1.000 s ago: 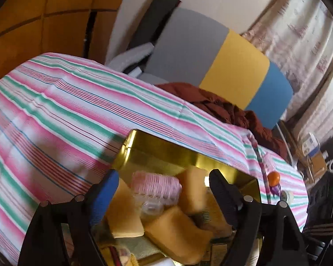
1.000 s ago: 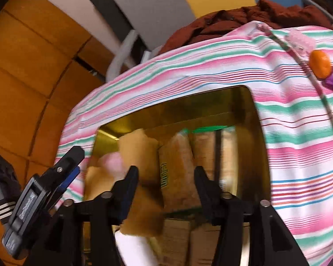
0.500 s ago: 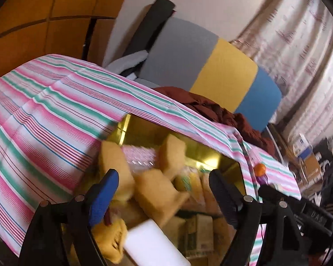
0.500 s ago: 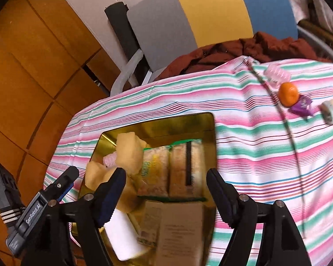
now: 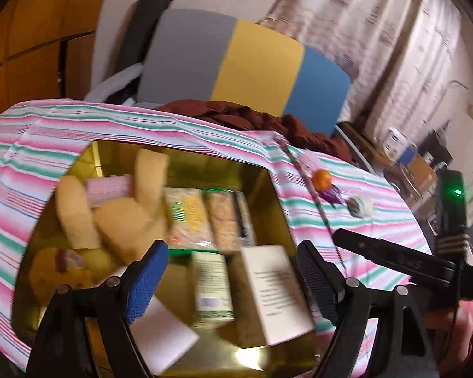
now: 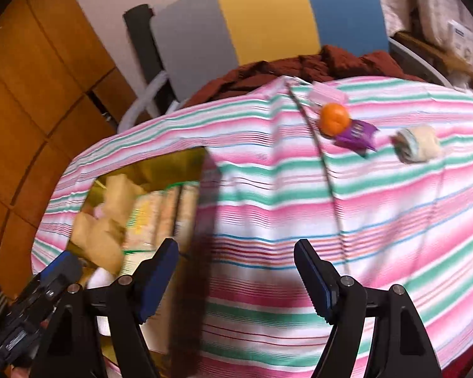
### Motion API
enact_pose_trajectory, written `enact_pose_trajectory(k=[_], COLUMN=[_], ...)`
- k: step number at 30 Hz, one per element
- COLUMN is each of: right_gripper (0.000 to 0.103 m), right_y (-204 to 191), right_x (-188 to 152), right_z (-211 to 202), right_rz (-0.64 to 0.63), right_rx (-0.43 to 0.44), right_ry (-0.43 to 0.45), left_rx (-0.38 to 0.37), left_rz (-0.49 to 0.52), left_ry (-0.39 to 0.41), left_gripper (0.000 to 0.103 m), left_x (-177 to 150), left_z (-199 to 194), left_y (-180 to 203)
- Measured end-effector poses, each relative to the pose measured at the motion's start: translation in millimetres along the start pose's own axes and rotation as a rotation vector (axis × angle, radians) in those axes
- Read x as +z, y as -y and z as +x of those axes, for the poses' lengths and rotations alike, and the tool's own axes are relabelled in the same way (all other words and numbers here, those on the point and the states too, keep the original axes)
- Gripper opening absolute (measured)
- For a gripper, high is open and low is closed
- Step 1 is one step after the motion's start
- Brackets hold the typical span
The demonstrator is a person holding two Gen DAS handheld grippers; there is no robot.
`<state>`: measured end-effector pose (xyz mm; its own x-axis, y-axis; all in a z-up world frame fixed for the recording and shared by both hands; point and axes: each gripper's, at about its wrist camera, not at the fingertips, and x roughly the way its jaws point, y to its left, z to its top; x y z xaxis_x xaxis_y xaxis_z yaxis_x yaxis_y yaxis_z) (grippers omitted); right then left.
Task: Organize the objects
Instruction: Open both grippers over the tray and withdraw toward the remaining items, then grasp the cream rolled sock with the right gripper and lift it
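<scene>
Tin (image 5: pixel 255 154) sits on the striped cloth (image 6: pixel 299 189) at the table's left part, gold inside, shiny walls — its long axis runs from the near edge away toward the chair (image 5: pixel 258 60). Packed full: tan sponges (image 5: pixel 75 217) leaning upright at the far left, a pink roller (image 5: pixel 108 186) lying crosswise between them, two snack packs (image 5: pixel 189 217) side by side lengthwise, a white box (image 5: pixel 277 293) and a white block (image 5: pixel 164 330) at the near end.

Left gripper (image 5: pixel 233 283) hangs over the tin, jaws apart, nothing between them. Right gripper (image 6: pixel 236 280) over bare cloth beside the tin — jaws have just been opening, nothing between them.

Orange (image 6: pixel 332 118), purple wrapper (image 6: pixel 358 134) and a pale roll (image 6: pixel 417 145) lie at the far right, well apart from the tin.
</scene>
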<state>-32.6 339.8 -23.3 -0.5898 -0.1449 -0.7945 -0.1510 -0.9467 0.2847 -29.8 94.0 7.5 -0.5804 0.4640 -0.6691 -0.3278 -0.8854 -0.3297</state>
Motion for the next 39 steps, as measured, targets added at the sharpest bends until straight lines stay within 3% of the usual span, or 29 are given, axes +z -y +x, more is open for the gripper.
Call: enact_pose_trajectory(k=[15, 33, 39], right_gripper=[0.078, 0.083, 0.088], right_y=[65.3, 142.6, 183.4], right_x=[0.7, 21.7, 46.4], right_z=[-9.4, -6.7, -5.7], right_rz=[0.003, 0.049, 0.093], right_rx=[-0.165, -0.245, -0.239], right_ry=[0.022, -0.014, 0.052], left_rx=[-0.1, -0.14, -0.142], left_rz=[0.198, 0.314, 0.325], left_ry=[-0.05, -0.157, -0.188], left_gripper=[0.085, 0.085, 0.085], left_x=[-25.5, -56.5, -61.9], left_z=[5.7, 30.4, 38.2], left_y=[82.0, 138.0, 144.4])
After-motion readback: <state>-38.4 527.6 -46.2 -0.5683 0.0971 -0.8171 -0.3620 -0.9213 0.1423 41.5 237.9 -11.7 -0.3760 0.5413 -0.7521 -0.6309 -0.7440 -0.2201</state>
